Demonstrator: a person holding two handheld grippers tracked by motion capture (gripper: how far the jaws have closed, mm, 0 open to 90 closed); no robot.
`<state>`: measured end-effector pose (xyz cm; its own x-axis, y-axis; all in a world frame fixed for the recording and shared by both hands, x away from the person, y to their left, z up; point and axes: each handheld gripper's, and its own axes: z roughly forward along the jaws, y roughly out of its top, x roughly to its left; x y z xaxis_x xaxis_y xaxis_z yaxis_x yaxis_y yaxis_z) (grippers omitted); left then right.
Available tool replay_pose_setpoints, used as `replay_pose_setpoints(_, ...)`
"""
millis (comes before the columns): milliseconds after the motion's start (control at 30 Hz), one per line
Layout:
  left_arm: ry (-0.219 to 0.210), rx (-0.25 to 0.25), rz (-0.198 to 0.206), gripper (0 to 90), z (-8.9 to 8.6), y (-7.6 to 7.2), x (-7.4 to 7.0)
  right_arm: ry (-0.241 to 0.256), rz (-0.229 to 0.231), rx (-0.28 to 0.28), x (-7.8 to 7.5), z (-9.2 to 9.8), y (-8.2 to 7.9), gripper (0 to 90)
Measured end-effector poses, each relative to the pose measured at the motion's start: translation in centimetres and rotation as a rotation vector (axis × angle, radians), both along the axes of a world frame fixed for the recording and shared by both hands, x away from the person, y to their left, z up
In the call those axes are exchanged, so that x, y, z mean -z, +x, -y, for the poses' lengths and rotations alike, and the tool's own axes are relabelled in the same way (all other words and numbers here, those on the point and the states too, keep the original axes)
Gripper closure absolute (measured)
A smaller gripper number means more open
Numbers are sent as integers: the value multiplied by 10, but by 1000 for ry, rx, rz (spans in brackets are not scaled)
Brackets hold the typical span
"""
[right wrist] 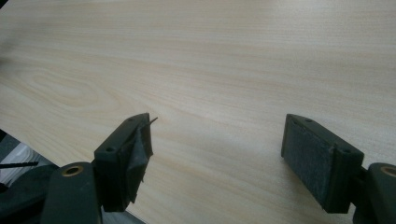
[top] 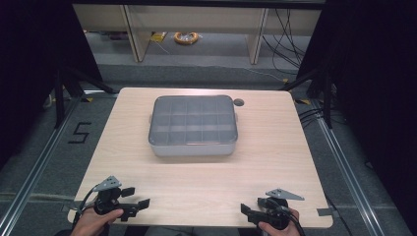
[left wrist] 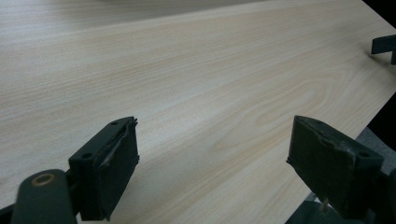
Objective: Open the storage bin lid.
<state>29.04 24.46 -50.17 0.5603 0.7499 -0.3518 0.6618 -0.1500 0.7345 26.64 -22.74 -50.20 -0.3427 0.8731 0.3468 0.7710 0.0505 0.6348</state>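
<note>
A grey compartment box (top: pixel 193 126) with a clear lid sits closed at the middle of the wooden surface (top: pixel 275 147), a little toward its far edge. Its grid of dividers shows through the lid; whether the cells hold anything is too small to tell. It looks like stiff, light, smooth plastic, likely slippery on flat faces, so the small tabs at its short sides or the lid's rim seem the best holds. Well nearer than the box, at the surface's near edge, the left tongs (top: pixel 136 198) and right tongs (top: pixel 252 210) rest wide apart, holding nothing. A small dark round hole (top: pixel 239 102) lies just beyond the box's far right corner.
</note>
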Motion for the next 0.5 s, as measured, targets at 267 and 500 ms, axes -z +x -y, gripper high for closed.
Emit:
replay_pose_setpoints(267,-18,-10,6,151,-2,1,-1,23,22,-9,4,4,4,237)
replay_pose_setpoints(500,-22,6,-2,149,-1,1,0,60,-12,28,1,4,2,234)
